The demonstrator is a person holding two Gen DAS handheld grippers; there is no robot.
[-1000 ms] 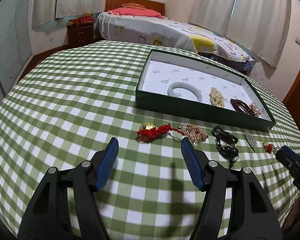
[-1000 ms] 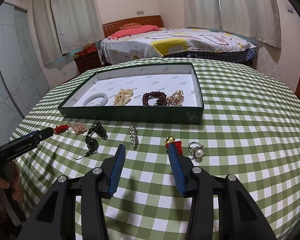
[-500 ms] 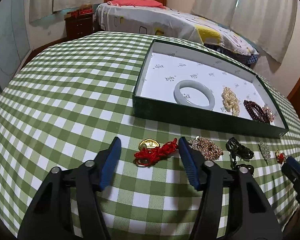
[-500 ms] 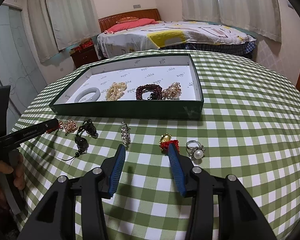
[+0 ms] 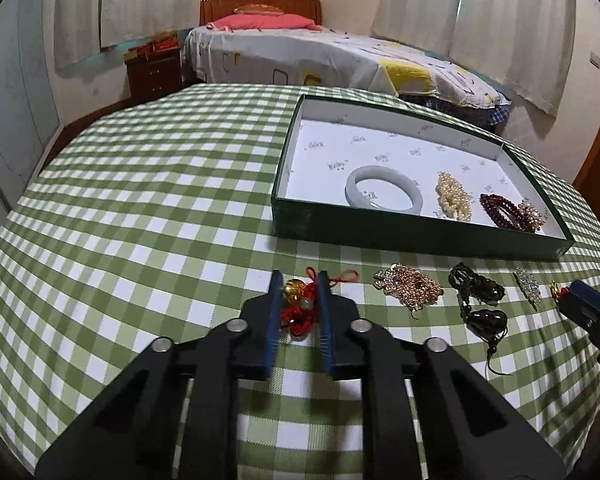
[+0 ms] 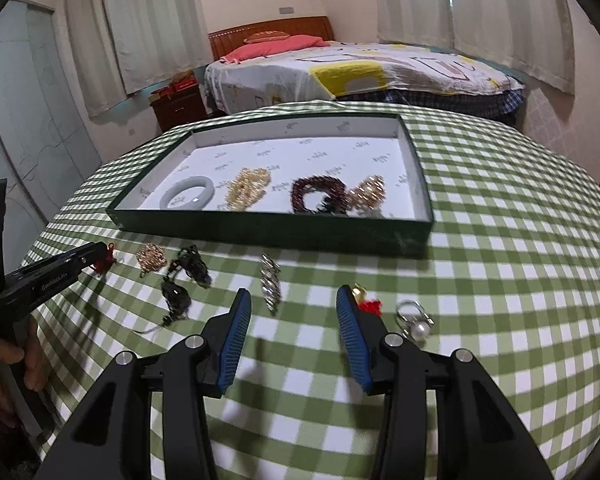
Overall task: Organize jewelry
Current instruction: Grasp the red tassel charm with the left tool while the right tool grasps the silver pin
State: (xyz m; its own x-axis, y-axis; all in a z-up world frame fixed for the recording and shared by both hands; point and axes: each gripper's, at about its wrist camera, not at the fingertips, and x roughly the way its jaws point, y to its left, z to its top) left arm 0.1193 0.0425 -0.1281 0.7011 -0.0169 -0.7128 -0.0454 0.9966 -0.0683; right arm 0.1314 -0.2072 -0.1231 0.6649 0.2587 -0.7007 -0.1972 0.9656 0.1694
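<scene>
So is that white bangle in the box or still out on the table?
In the box. The bangle lies flat on the white floor of the green box, leftmost of four pieces, inside its walls.

I'm in a bedroom at home. Beyond my table with its green checked cloth (image 6: 500, 208) stands a bed (image 6: 340, 72) with a wooden headboard (image 5: 260, 2), a pink pillow (image 5: 260, 22) and a patterned white and yellow bedspread. A dark wooden nightstand (image 5: 152, 72) sits beside it, and long pale curtains (image 6: 500, 12) hang along the walls.
</scene>
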